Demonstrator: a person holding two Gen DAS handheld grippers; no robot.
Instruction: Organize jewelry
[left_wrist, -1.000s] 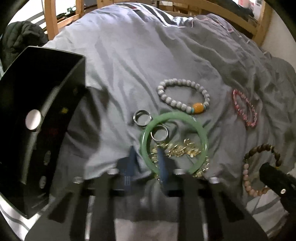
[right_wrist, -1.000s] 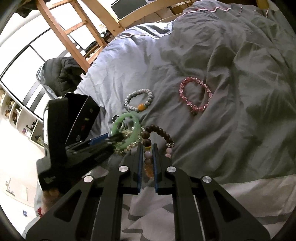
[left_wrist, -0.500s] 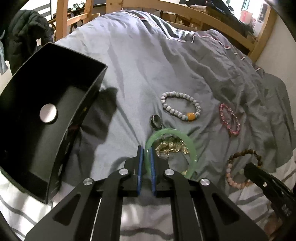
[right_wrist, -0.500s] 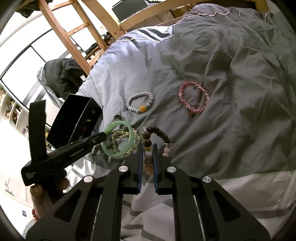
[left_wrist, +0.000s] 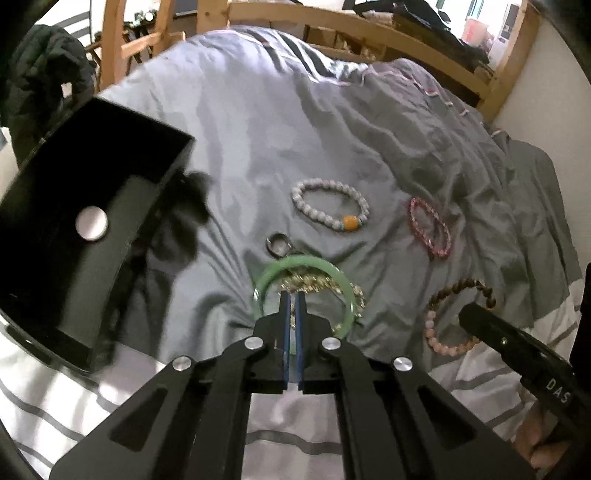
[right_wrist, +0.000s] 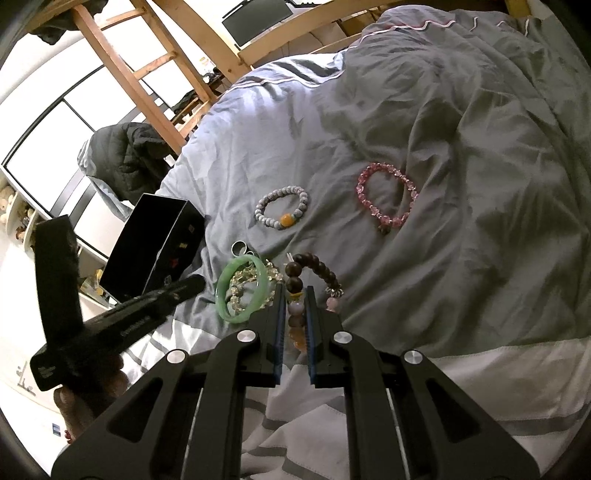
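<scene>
- We see a grey duvet that covers the bed; all the jewelry lies near its striped front edge.
- A black box, open on top, stands at the left edge of the duvet. Only the left wrist view looks into it and shows a round pale disc on its floor; the right wrist view shows its outer wall.
- Our left gripper is clenched on the near rim of the green bangle. In the right wrist view the bangle is tilted, with its far side raised.
- Our right gripper is clenched on the brown and pink bead bracelet.
- A gold chain lies inside the bangle.
- The white bead bracelet with an orange bead and the pink bracelet lie further from the front edge, apart from each other.
- A silver ring lies just behind the bangle.
</scene>
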